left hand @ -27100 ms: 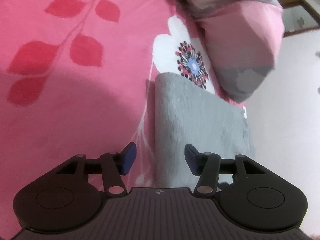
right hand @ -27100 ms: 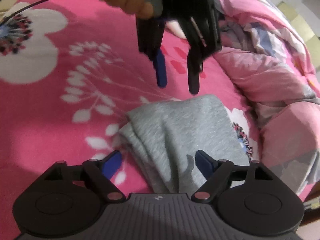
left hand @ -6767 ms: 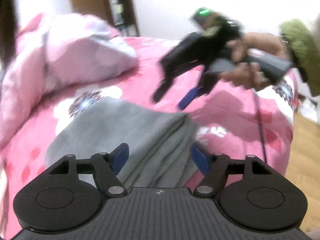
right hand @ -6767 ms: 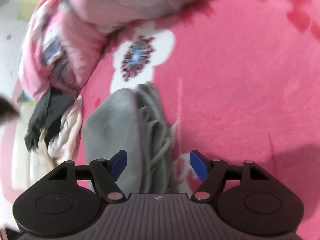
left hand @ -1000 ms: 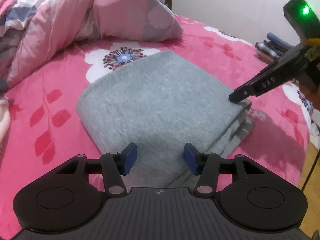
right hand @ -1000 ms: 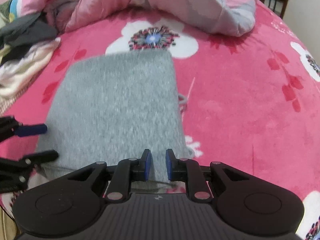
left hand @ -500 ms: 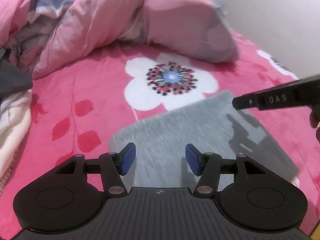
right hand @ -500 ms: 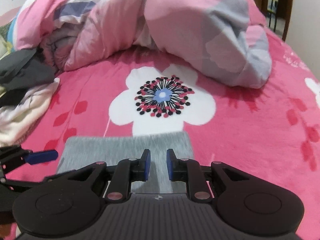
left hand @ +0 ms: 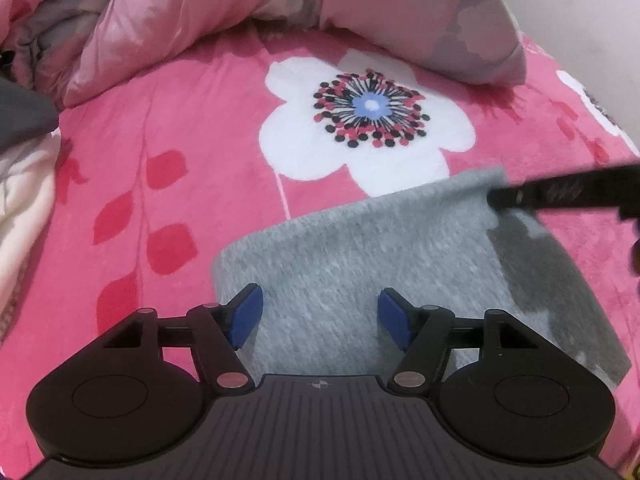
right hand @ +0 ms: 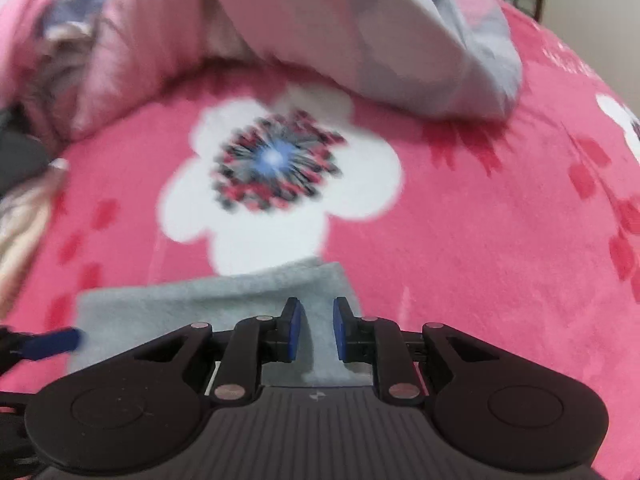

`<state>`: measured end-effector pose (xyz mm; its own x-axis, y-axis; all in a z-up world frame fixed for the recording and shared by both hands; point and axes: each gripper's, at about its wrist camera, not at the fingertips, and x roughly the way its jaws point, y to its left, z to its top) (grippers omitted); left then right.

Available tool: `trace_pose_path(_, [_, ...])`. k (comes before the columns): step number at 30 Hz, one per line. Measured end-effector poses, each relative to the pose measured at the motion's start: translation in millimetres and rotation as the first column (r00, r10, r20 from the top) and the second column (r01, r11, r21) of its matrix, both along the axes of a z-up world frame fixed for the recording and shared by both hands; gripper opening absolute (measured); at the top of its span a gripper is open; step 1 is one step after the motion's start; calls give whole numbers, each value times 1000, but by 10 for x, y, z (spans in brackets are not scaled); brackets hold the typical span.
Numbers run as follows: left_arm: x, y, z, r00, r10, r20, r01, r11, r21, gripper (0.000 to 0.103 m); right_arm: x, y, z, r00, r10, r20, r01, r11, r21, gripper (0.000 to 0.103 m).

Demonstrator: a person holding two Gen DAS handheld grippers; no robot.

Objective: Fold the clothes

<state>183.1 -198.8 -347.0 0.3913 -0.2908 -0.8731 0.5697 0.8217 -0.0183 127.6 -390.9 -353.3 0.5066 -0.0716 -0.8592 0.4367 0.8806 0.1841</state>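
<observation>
A folded grey garment (left hand: pixel 360 264) lies on the pink flowered bedspread (left hand: pixel 168 128), its far edge just below a big white flower (left hand: pixel 368 120). My left gripper (left hand: pixel 319 316) hovers over the garment's near left part. Its jaws are opening and nothing is pressed between the blue pads (left hand: pixel 244 314). In the right wrist view the garment (right hand: pixel 180 304) fills the lower middle. My right gripper (right hand: pixel 317 328) is over its far right corner, the jaws a narrow gap apart with only cloth seen below. One black finger of the right gripper (left hand: pixel 560 192) reaches in over that corner.
A crumpled pink and grey quilt (left hand: pixel 400 12) is heaped along the back of the bed. Dark and cream clothes (left hand: pixel 20 152) are piled at the left edge. A pale wall (left hand: pixel 580 8) stands behind at the right.
Both grippers have slid across the garment toward its far edge by the flower. The left jaws have widened. The garment has stayed in place.
</observation>
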Motion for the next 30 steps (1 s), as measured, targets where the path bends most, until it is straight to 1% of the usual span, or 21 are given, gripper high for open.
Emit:
trace_pose_path(1, [-4, -16, -1, 1000, 0, 0, 0, 1000, 13, 68, -11, -24, -4, 1000, -15, -3, 15, 1000, 3, 19])
trace_pose_path(2, [-6, -33, -8, 1000, -1, -2, 1, 1000, 23, 68, -52, -18, 74, 1000, -21, 10, 21, 1000, -10, 19])
trace_pose_path(5, [-25, -62, -21, 1000, -4, 1, 4, 999, 41, 70, -239, 81, 342, 999, 2, 47, 1, 998, -61, 20])
trace_pose_path(8, [-34, -79, -18, 1000, -5, 0, 5, 999, 51, 70, -380, 170, 422, 999, 35, 39, -32, 998, -57, 20])
trace_pose_path(10, [-38, -89, -19, 1000, -8, 0, 8, 998, 58, 70, -407, 231, 344, 998, 60, 3, -60, 995, -77, 20])
trace_pose_path(12, [-45, -101, -21, 1000, -13, 2, 12, 998, 64, 70, -367, 246, 148, 996, 62, -67, -67, 995, -78, 20])
trace_pose_path(17, [-76, -126, -47, 1000, -20, 20, 19, 996, 83, 71, -437, 261, 219, 998, 29, -50, -33, 996, -88, 21])
trace_pose_path(19, [-83, -133, -52, 999, -20, 25, 18, 996, 87, 71, -543, 314, 353, 999, 36, -39, -40, 994, -97, 21])
trace_pose_path(23, [-90, -133, -54, 1000, -16, 24, 14, 996, 89, 71, -745, 437, 508, 996, 78, -39, -80, 995, -61, 21])
trace_pose_path(25, [-94, -136, -52, 1000, -18, 25, 15, 996, 91, 71, -785, 509, 438, 991, 105, -80, -110, 992, -62, 21])
trace_pose_path(27, [-100, -137, -51, 999, -19, 26, 17, 996, 93, 71, -806, 560, 266, 981, 122, -151, -133, 989, -63, 21])
trace_pose_path(28, [-102, -138, -50, 999, -20, 26, 18, 995, 94, 71, -812, 569, 205, 979, 123, -161, -135, 989, -63, 21])
trace_pose_path(30, [-115, -138, -47, 999, -24, 29, 21, 995, 101, 71, -824, 576, 175, 981, 119, -155, -131, 989, -64, 22])
